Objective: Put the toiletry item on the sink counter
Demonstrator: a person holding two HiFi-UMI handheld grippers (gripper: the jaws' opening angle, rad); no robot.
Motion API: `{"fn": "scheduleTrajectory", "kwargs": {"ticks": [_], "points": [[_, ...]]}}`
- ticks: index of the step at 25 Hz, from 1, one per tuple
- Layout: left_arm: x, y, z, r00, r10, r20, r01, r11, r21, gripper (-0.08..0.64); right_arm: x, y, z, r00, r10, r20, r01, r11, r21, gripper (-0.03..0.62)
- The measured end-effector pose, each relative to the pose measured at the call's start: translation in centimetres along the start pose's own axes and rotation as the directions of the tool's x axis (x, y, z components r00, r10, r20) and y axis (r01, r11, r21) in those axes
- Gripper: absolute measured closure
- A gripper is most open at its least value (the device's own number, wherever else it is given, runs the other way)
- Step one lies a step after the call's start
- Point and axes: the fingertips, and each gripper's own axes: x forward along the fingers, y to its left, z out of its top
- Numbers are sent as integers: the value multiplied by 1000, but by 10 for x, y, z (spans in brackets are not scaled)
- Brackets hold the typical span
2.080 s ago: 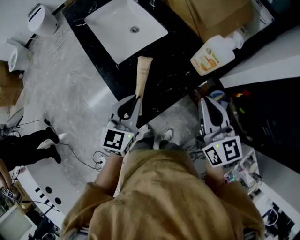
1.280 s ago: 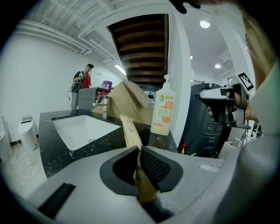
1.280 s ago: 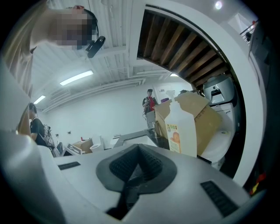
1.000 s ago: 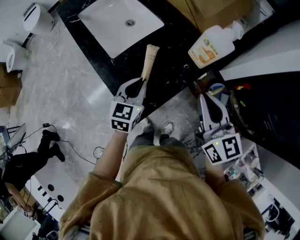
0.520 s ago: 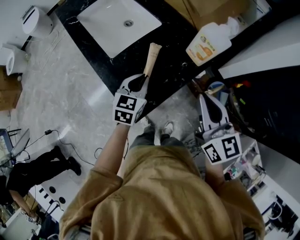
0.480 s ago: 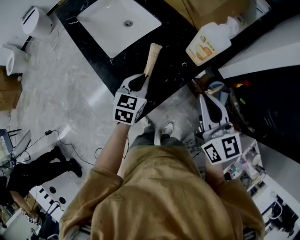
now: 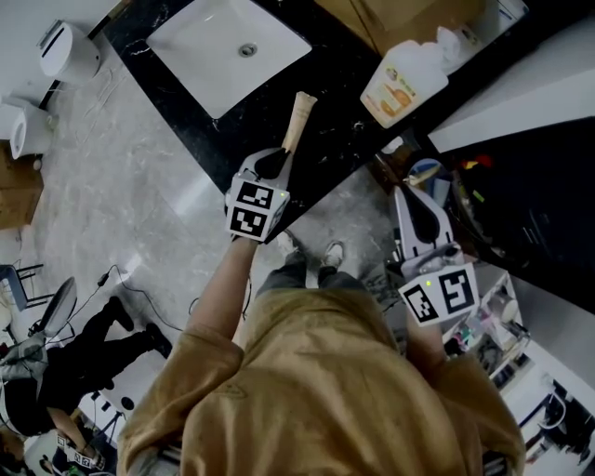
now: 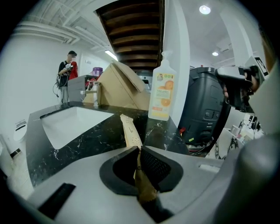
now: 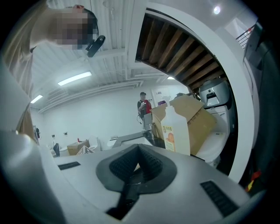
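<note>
The toiletry item is a long beige tube (image 7: 299, 119) (image 8: 130, 132). My left gripper (image 7: 284, 156) (image 8: 138, 152) is shut on its near end. The tube reaches out over the black marble sink counter (image 7: 339, 107) (image 8: 96, 140), to the right of the white basin (image 7: 228, 45) (image 8: 70, 122). Whether its far tip touches the counter I cannot tell. My right gripper (image 7: 406, 197) (image 9: 139, 148) hangs off the counter's near right side, jaws shut with nothing between them.
A white bottle with an orange label (image 7: 404, 79) (image 8: 162, 89) (image 9: 175, 131) stands at the back of the counter, beside a cardboard box (image 7: 409, 19). A black machine (image 7: 530, 204) stands to the right. A toilet (image 7: 67, 42) is far left. A person (image 7: 65, 344) stands on the floor.
My left gripper has carried the tube forward, from the counter's front edge to over the counter. The right gripper has stayed put. The person on the floor has shifted.
</note>
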Motion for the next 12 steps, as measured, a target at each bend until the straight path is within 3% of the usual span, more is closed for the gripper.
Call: {"fn": "scheduleTrajectory", "kwargs": {"ticks": [12], "points": [[5,-6,-4,999,4,-45,-2,999,41,533,-12,2,6,1000,-1,17,1,1000,-4,589]]}}
